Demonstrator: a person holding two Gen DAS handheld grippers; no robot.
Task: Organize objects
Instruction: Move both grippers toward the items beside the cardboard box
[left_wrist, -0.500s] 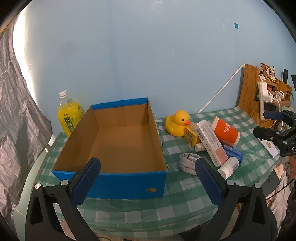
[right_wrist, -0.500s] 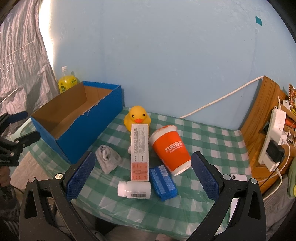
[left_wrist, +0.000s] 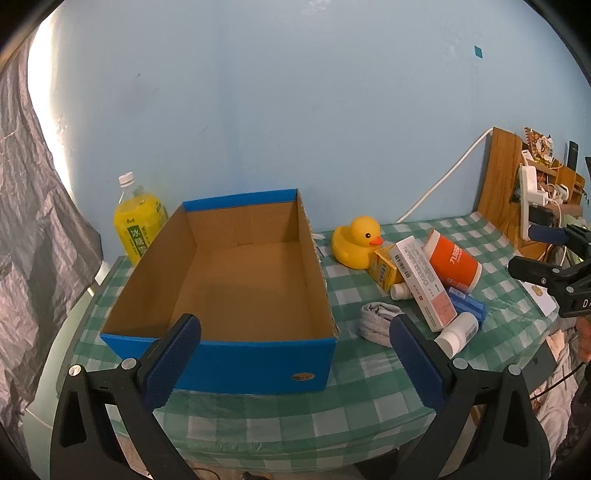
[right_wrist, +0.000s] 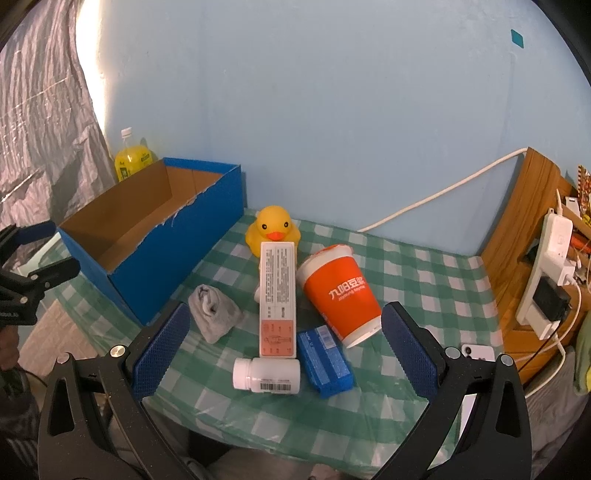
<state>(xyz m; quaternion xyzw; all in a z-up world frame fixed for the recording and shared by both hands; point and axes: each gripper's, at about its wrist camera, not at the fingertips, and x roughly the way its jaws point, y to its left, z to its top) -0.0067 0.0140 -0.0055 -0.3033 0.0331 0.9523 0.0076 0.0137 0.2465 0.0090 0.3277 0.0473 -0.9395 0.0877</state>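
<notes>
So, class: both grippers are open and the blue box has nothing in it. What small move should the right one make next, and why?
Probably lower the right gripper onto the white pill bottle. It lies nearest, on its side between the open jaws, with nothing on top, and the blue box is empty.

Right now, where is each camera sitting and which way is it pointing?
Left wrist: on the left gripper, low at the table's near edge, facing the empty blue box and the wall; its open fingers show, and the right gripper at far right.
Right wrist: on the right gripper, aimed at the clutter: orange cup, long white carton, pill bottle; the left gripper shows at left.
Shared: box, rubber duck, sock.
</notes>
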